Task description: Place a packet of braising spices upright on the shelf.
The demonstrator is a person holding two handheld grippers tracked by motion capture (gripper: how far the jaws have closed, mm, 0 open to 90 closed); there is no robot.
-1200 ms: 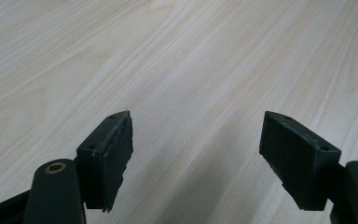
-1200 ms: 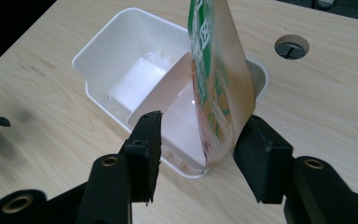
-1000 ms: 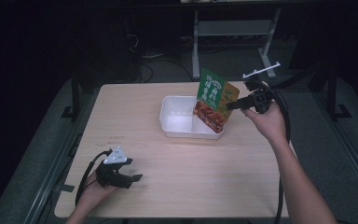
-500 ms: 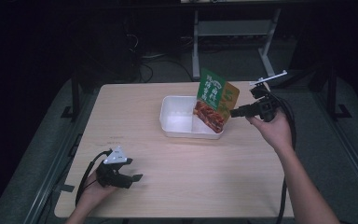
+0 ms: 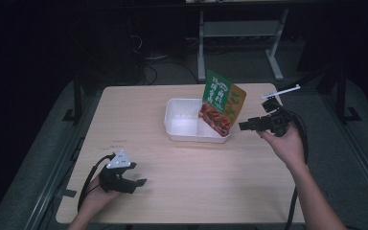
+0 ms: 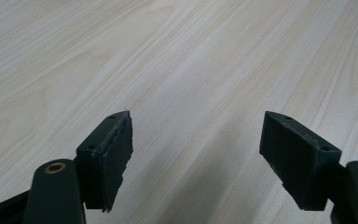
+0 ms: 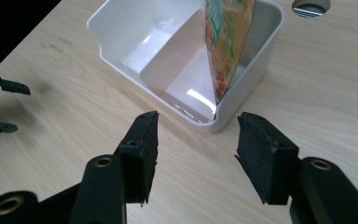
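Right gripper point(image 5: 243, 126), jaws parted and lately widening with nothing between them, hovers right of centre in the high view, just beside the white tray point(image 5: 179, 132), where a green snack packet point(image 5: 223, 101) stands tilted in the right compartment. Left gripper point(image 5: 141, 183) rests open at lower left. Its own view shows wide jaws over bare table point(image 6: 177, 56). From the right gripper view, the packet point(image 7: 226, 42) leans against the tray's wall point(image 7: 242, 88) at upper centre.
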